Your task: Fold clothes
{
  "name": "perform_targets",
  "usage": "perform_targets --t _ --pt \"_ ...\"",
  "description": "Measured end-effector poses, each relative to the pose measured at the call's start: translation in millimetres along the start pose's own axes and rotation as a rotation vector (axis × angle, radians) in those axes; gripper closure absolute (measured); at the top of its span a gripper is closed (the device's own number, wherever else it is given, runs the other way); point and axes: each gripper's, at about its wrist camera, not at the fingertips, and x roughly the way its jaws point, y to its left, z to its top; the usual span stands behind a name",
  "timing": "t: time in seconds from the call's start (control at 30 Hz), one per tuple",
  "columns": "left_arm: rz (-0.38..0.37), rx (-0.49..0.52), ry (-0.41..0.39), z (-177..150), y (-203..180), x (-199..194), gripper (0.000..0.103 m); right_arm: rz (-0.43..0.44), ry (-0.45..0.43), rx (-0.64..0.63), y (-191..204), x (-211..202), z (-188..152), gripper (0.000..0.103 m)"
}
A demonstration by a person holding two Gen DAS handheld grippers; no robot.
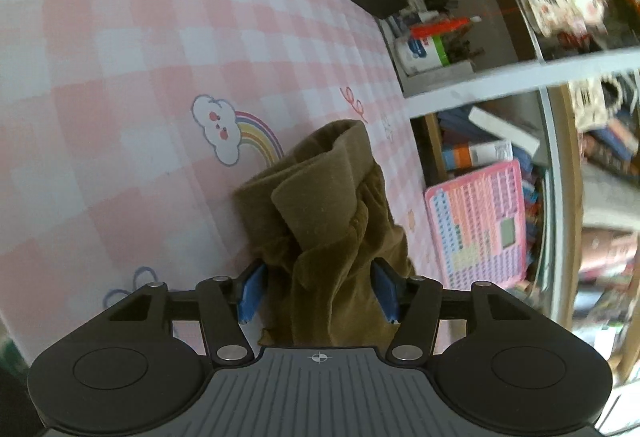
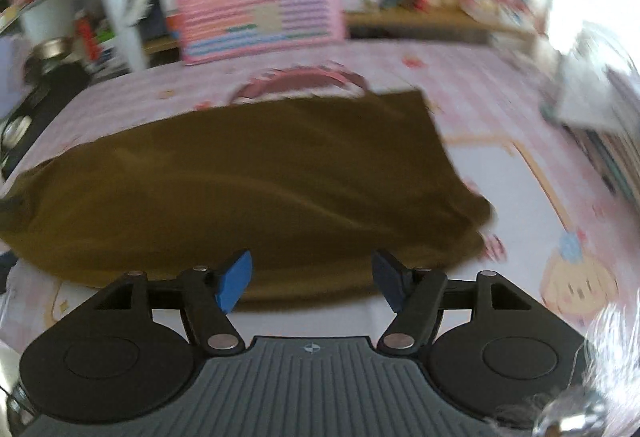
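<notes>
On the pink checked surface (image 1: 120, 57) lies our brown garment (image 2: 248, 173), its long axis crossing ahead of the right gripper (image 2: 314, 283). Bunched cloth sits between the left gripper (image 1: 318, 291) jaws, nearer; both jaws stand apart.

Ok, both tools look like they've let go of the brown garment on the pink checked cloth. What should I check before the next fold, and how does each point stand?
1. Left tool released: cannot tell. Its jaws stand apart, but the brown garment bunches between them and may touch the pads.
2. Right tool clear of fabric: ok. Jaws apart, nothing between them.
3. Garment flat: not ok. The left wrist view shows a rumpled, standing bunch.
4. Garment fully on the pink checked cloth: ok in the right wrist view, though the far left end is cut off.
5. Edges aligned: cannot tell; the right wrist view is blurred.
</notes>
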Motion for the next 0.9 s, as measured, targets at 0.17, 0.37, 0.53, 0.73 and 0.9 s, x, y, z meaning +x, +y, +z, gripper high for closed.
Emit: perform_targets --t 0.17,0.37,0.53,0.73,0.9 --pt "-0.018 -0.042 0.011 5 3 5 0.047 0.033 -0.028 -0.107 48 17 16 0.033" --pt "-0.022 -0.019 0.021 7 4 6 0.05 0.057 -0.06 -0.249 109 48 31 0.03" --pt "0.019 -0.024 0.032 9 0 7 0.056 0.053 -0.043 -0.302 146 72 34 0.03" --pt "0.056 0.027 0.052 5 -5 10 0.087 0.063 0.013 -0.401 173 83 7 0.028" --pt "0.005 0.412 0.01 -14 -46 0 0.087 0.053 -0.023 -0.452 178 80 -3 0.028"
